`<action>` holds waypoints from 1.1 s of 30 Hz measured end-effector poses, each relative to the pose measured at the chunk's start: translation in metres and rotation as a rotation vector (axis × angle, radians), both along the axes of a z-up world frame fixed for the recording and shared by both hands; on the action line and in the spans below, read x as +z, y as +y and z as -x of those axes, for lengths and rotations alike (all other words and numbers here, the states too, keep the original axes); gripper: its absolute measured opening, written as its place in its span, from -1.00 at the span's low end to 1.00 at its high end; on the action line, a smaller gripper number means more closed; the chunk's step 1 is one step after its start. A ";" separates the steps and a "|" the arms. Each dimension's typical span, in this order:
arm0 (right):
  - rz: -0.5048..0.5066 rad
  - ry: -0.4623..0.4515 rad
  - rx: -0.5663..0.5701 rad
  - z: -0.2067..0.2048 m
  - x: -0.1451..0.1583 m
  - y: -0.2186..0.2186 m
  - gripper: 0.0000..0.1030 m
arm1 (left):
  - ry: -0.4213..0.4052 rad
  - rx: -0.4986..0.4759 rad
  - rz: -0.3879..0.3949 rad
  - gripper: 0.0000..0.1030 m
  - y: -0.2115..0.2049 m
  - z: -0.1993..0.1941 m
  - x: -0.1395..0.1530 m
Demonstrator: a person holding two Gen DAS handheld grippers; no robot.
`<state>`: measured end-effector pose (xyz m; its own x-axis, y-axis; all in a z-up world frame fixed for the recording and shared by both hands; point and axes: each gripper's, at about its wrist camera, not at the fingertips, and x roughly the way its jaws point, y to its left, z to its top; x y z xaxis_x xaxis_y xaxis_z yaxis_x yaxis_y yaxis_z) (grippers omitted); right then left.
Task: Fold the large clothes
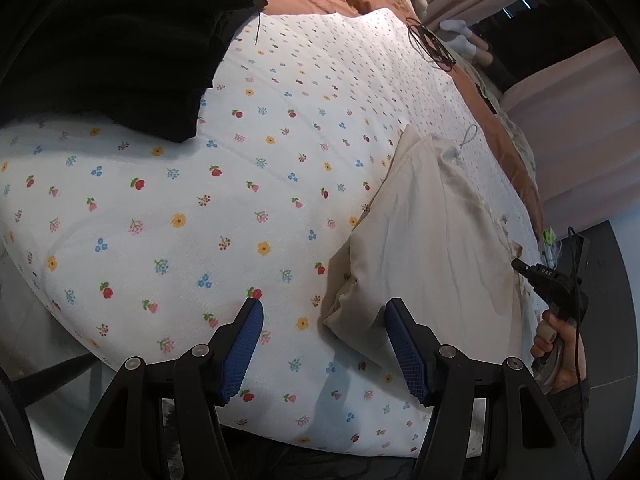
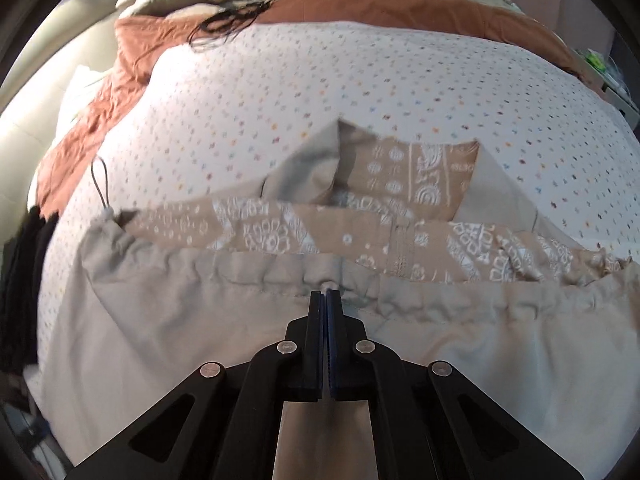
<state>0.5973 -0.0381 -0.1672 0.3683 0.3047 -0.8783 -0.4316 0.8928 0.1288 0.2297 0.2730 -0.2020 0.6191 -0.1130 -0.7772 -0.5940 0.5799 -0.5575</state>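
Observation:
A beige garment [image 1: 432, 240] with a gathered drawstring hem lies on the floral bed sheet [image 1: 180, 200]. In the right wrist view the garment [image 2: 200, 340] fills the foreground, and its brown patterned lining [image 2: 400, 184] shows where it lies open. My right gripper [image 2: 325, 292] is shut, pinching a small fold of the gathered hem. The left wrist view shows that gripper [image 1: 520, 266] at the garment's right edge, held by a hand [image 1: 560, 344]. My left gripper [image 1: 324, 308] hangs open over the sheet at the garment's near corner, with nothing between its pads.
Folded black clothes [image 1: 120, 40] are stacked on the sheet's far left, also visible as a black stack [image 2: 24, 280] in the right wrist view. A rust-brown cover [image 2: 132, 52] lies beyond the sheet. A black cord tangle [image 1: 430, 44] sits at the far edge. Pink curtains [image 1: 580, 140] hang on the right.

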 end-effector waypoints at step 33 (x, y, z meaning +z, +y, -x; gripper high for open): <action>-0.196 0.076 -0.069 0.114 0.036 -0.105 -0.14 | -0.093 -0.013 0.271 0.26 -0.026 -0.048 -0.020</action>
